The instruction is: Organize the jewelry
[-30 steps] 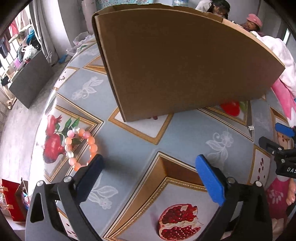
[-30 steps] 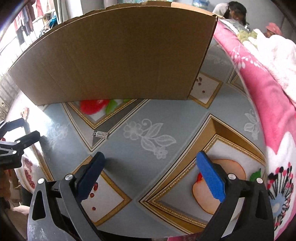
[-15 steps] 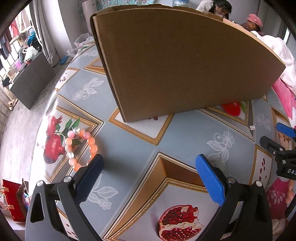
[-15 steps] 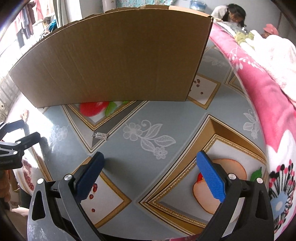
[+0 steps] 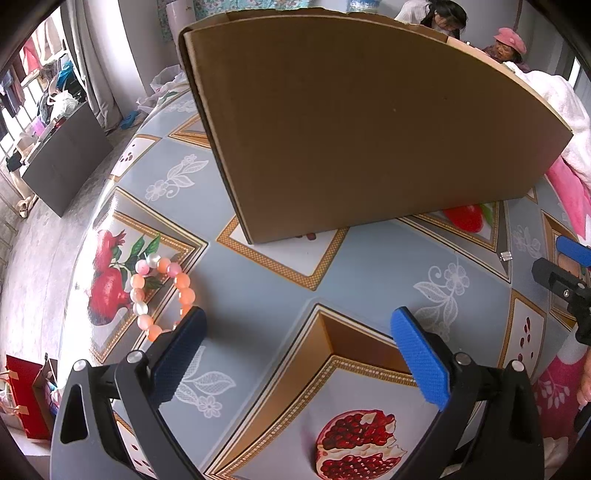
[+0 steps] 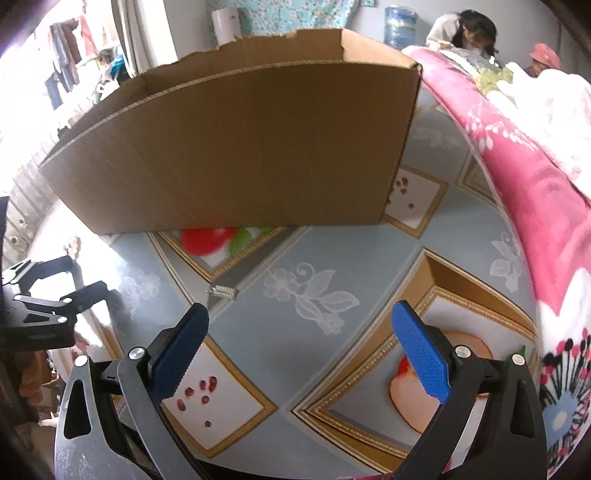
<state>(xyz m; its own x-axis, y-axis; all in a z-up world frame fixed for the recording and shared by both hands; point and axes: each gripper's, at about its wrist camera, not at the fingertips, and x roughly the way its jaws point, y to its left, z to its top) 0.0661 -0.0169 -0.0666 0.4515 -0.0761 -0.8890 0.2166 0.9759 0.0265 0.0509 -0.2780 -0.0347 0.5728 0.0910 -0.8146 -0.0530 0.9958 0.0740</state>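
A pink and orange bead bracelet lies on the patterned tablecloth, just beyond the left fingertip of my left gripper, which is open and empty. A small silver jewelry piece lies on the cloth just ahead of the left finger of my right gripper, also open and empty; it shows tiny in the left wrist view. A large open cardboard box stands behind both, also seen in the right wrist view.
The table has a blue cloth with pomegranate pictures. A pink blanket lies along the right edge. Two people sit behind the box. A dark cabinet stands on the floor at left.
The right gripper has risen and tilted, so the box's open top now shows and the silver piece sits closer to its left finger. The left gripper has barely moved.
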